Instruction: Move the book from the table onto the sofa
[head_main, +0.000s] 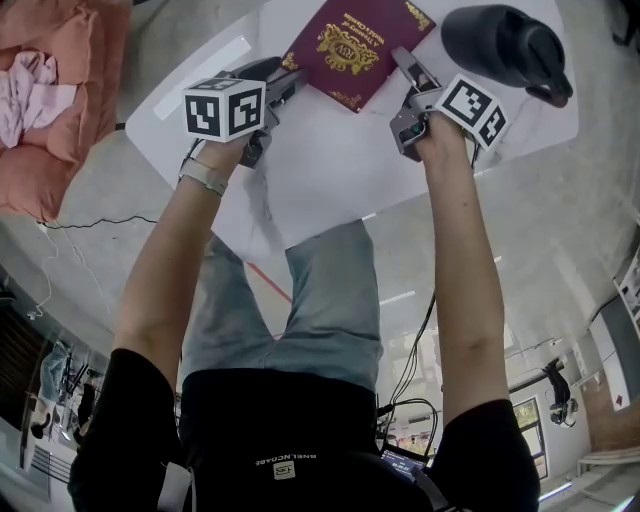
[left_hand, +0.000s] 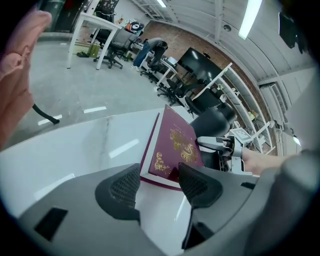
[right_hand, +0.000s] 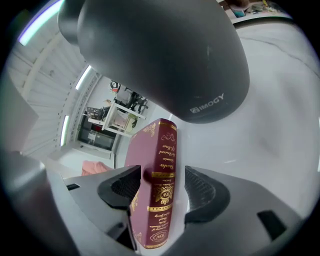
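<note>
A maroon book (head_main: 352, 45) with gold ornament lies flat on the white table (head_main: 320, 175), between my two grippers. My left gripper (head_main: 277, 88) is at the book's left near corner. In the left gripper view its jaws stand open, and the corner of the book (left_hand: 176, 145) lies just beyond the fingertips (left_hand: 196, 184) without touching them. My right gripper (head_main: 408, 72) is at the right edge. In the right gripper view its jaws straddle the book's (right_hand: 159, 165) spine, with a gap left beside one pad (right_hand: 202, 192).
A black jug (head_main: 508, 45) stands on the table right of the book, close above my right gripper and filling the right gripper view's top (right_hand: 160, 55). A salmon sofa cushion (head_main: 70, 120) with a pink cloth (head_main: 28, 80) lies far left. Grey floor surrounds the table.
</note>
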